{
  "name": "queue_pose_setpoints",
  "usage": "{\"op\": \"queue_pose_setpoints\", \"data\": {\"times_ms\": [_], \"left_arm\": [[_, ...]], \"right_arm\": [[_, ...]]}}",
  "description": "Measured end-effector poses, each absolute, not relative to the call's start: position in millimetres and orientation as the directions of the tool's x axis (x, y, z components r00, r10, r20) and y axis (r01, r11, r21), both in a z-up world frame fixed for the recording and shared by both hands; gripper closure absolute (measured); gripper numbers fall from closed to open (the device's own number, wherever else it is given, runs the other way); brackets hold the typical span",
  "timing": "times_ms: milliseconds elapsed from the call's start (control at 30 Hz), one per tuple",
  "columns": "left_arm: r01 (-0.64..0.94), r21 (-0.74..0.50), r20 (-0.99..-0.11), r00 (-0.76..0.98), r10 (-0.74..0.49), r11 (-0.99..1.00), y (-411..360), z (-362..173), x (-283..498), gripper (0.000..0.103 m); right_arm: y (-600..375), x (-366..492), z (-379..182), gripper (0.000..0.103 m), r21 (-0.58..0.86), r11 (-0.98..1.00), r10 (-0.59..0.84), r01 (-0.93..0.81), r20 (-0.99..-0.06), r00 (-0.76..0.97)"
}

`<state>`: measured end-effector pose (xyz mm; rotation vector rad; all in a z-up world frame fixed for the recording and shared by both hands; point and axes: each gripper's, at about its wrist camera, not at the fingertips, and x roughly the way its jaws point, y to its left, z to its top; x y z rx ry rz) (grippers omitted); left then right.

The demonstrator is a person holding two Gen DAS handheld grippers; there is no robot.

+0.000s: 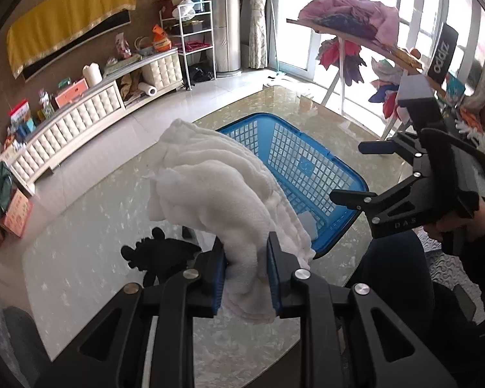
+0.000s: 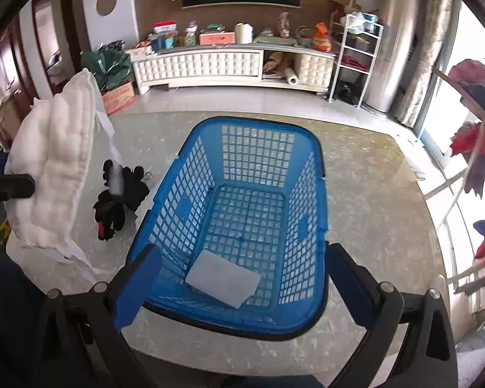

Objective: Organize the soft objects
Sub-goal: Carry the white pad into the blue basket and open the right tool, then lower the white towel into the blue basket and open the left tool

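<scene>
Basket on the table, towel held up to its left

The laundry basket (image 2: 242, 220) stands on the table (image 2: 371, 194) with a flat cloth (image 2: 223, 278) lying in it at the near end. Left of the basket a dark garment (image 2: 119, 197) lies on the table, and the folded towel (image 2: 51, 174) hangs above the table's left edge. Behind the table, a long cabinet (image 2: 229, 64) runs along the wall.

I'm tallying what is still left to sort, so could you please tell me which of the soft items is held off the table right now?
The white folded towel, clamped in the left gripper. The black cloth lies on the table.
</scene>
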<state>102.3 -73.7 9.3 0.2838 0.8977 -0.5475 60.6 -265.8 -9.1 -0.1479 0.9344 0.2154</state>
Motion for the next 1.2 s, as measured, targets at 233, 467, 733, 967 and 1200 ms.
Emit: {"op": "queue_pose_setpoints", "data": {"times_ms": [233, 467, 733, 967, 1200], "left_arm": [[0.599, 0.036, -0.800, 0.497, -0.336, 0.800, -98.4, 16.3, 110.6, 0.082], [0.625, 0.053, -0.808, 0.485, -0.334, 0.779, -124.7, 16.0, 131.5, 0.082], [0.649, 0.049, -0.838, 0.441, -0.323, 0.759, -150.8, -5.1, 163.4, 0.082], [0.669, 0.041, -0.872, 0.386, -0.300, 0.742, -172.6, -38.8, 195.2, 0.082], [0.685, 0.019, -0.907, 0.318, -0.275, 0.728, -187.4, -75.9, 217.2, 0.082]], "right_arm": [[-268.0, 51.8, -6.1, 0.002, -0.049, 0.979, 0.086, -0.198, -0.782, 0.617], [-284.6, 54.4, -10.9, 0.002, -0.012, 0.987, 0.093, -0.162, -0.777, 0.623], [-303.6, 63.5, -20.9, 0.002, 0.014, 0.994, 0.079, -0.111, -0.784, 0.615], [-313.1, 78.0, -27.9, 0.002, 0.012, 0.996, 0.064, -0.089, -0.792, 0.608], [-314.5, 93.5, -37.2, 0.002, 0.001, 0.997, 0.043, -0.072, -0.803, 0.594]]}}
